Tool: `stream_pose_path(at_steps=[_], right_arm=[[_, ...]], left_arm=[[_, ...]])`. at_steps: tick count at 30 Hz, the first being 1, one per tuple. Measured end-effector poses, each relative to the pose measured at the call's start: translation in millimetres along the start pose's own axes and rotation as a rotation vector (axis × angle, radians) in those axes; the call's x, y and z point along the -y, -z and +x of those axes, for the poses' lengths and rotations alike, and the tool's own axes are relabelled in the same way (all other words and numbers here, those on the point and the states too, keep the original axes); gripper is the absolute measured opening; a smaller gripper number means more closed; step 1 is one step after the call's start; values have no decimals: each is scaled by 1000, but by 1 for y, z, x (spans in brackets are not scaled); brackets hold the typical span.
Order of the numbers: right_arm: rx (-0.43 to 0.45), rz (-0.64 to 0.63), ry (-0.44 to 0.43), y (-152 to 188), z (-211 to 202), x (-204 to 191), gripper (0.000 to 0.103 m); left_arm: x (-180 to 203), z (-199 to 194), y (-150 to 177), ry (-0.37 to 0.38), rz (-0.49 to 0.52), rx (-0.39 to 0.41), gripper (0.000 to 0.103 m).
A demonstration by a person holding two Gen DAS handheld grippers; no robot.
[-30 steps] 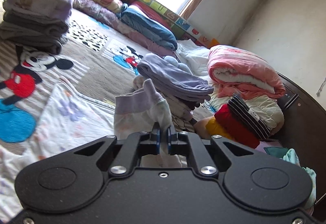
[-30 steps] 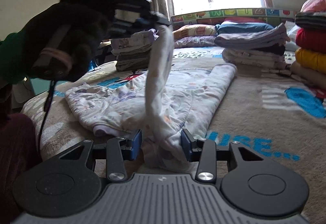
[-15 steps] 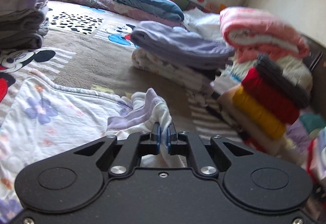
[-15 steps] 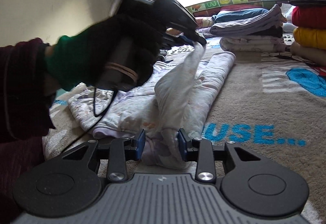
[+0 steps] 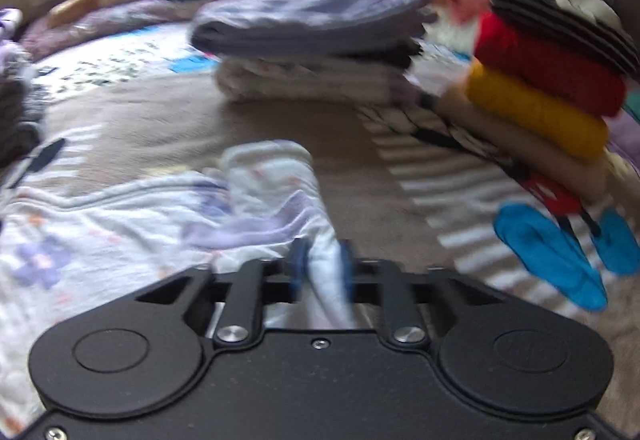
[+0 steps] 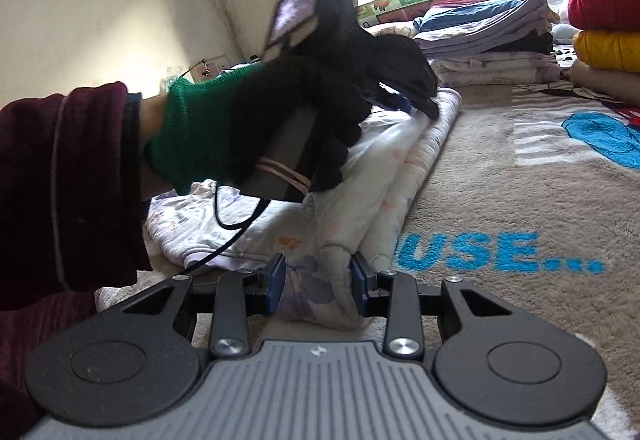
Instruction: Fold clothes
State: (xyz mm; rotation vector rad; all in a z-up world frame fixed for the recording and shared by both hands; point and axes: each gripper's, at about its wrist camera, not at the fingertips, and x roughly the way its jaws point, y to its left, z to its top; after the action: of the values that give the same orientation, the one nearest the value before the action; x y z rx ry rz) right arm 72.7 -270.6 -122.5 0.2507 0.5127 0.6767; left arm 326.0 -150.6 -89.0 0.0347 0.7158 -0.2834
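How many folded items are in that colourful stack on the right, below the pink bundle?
4 visible: striped black one on top, red under it, yellow next, beige at the bottom. More may be hidden behind.

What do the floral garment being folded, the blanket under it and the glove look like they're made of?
Floral garment: thin, soft woven or knit cotton by the look, matte, creasing into fine wrinkles. Blanket: plush fleece or short pile, fuzzy nap around the blue lettering. Glove: fuzzy black knit with a green ribbed cuff, probably wool or acrylic.
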Motion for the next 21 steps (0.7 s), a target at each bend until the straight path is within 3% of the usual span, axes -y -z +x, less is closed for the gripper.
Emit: stream_pose_path(at_steps=[2, 5, 8, 14, 16, 20, 21], right_arm=[[-4, 7, 8, -3, -5, -1, 36], [1, 10, 68, -6, -17, -3, 37], [66, -78, 133, -10, -22, -17, 37], [167, -286, 143, -19, -2, -53, 37], [134, -274, 137, -21, 13, -52, 37], [-26, -115, 103, -18, 45, -30, 38], [-26, -96, 93, -19, 44, -28, 39]], left_arm=[[-4, -3, -5, 64, -18, -7, 45], [-14, -24, -12, 92, -56, 26, 45], [-23, -50, -15, 152, -79, 68, 45], [-20, -62, -4, 125, 79, 37, 28], [-15, -54, 1, 110, 137, 17, 27], [-2, -26, 12, 54, 268, -23, 24], [-1, -18, 15, 51, 294, -34, 24]])
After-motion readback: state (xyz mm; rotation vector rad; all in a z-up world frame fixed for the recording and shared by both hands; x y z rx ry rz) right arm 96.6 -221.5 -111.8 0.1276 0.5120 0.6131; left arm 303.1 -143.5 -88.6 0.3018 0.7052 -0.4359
